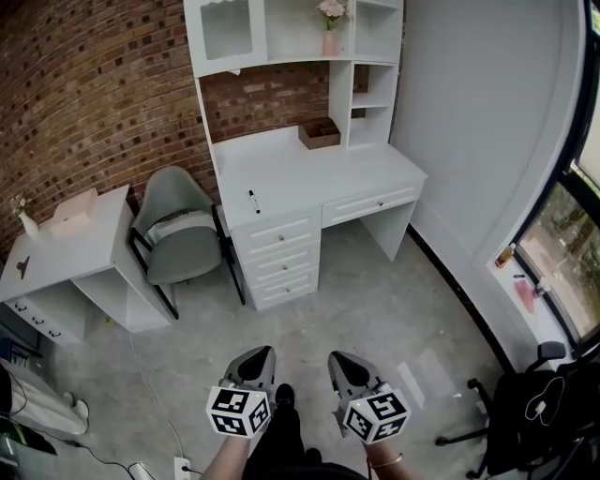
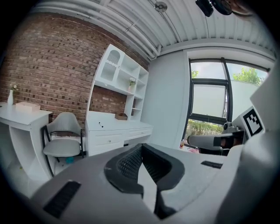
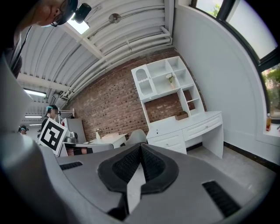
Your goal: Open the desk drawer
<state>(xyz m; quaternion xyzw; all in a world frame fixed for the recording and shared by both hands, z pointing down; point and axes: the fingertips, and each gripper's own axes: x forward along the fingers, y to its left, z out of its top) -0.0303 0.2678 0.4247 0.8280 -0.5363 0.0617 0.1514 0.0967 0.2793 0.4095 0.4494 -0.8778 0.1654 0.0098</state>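
One white desk with a shelved hutch point(image 1: 309, 173) stands against the red brick wall point(image 1: 94, 84), in the far half of the head view. It carries one wide shallow drawer point(image 1: 370, 203) under the right part of its top and one stack of smaller drawers point(image 1: 279, 258) in its left pedestal. The stack shows three or four fronts; the lowest joint is unclear. All fronts sit flush and closed. On the desktop lie one black pen point(image 1: 253, 200) near the front left and one brown open box point(image 1: 320, 133) at the back, well apart from each other. One pink vase of flowers point(image 1: 329, 28) stands on an upper shelf. One grey-green shell chair point(image 1: 178, 230) stands just beside the pedestal, between this desk and a second, lower white table point(image 1: 66, 248). One black office chair point(image 1: 525, 412) occupies the lower right corner, near the window point(image 1: 572, 244). Two tongs appear at the bottom edge, side by side: the left gripper point(image 1: 261, 352) and the right gripper point(image 1: 336, 357). Both have their jaws pressed together, the ribbed dark pads meeting at the tips with nothing between them, as each gripper view confirms (left gripper point(image 2: 141, 146), right gripper point(image 3: 141, 145)). Both point toward the desk, well apart from it, and touch nothing.
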